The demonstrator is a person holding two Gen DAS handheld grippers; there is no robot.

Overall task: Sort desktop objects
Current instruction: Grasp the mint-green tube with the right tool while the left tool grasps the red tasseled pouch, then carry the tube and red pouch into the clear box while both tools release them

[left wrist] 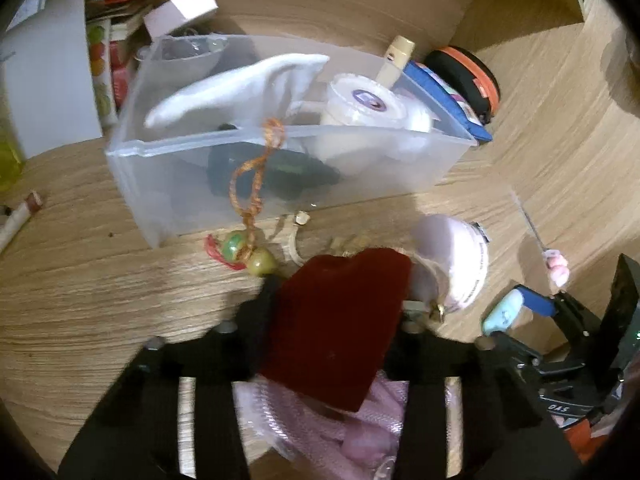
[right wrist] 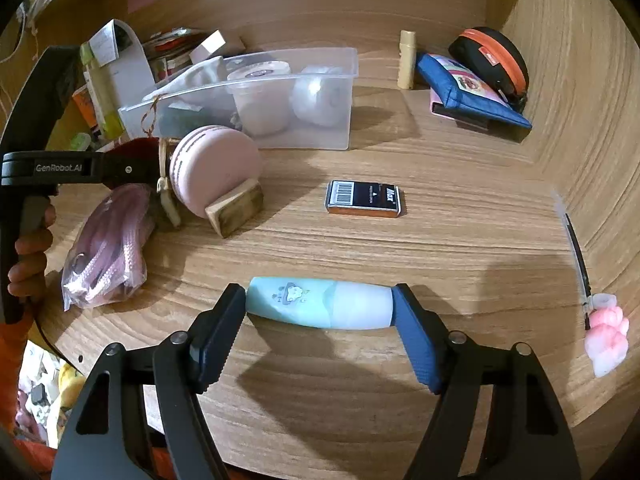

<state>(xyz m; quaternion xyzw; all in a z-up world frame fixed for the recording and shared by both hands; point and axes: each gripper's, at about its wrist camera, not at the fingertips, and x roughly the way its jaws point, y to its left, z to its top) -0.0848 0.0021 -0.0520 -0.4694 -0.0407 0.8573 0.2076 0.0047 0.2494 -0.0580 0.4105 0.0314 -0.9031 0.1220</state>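
Observation:
My left gripper [left wrist: 340,300] is shut on a dark red velvet pouch [left wrist: 340,320], held above the desk just in front of the clear plastic bin [left wrist: 160,184]. An orange cord with green beads [left wrist: 260,256] hangs over the bin's front wall. My right gripper [right wrist: 320,304] is shut on a light blue tube [right wrist: 320,304], gripped end to end and held above the desk; the tube also shows in the left wrist view [left wrist: 502,314]. The left gripper also shows in the right wrist view [right wrist: 132,164], beside a pink round case [right wrist: 216,168].
The bin holds a white cloth [left wrist: 240,88], a round tub [left wrist: 360,100] and dark items. On the desk: a black box [right wrist: 364,198], a bag of pink cord [right wrist: 108,248], a wooden block [right wrist: 236,208], a blue pouch [right wrist: 464,92], an orange-black case [right wrist: 492,60], a pink-topped pen [right wrist: 604,332].

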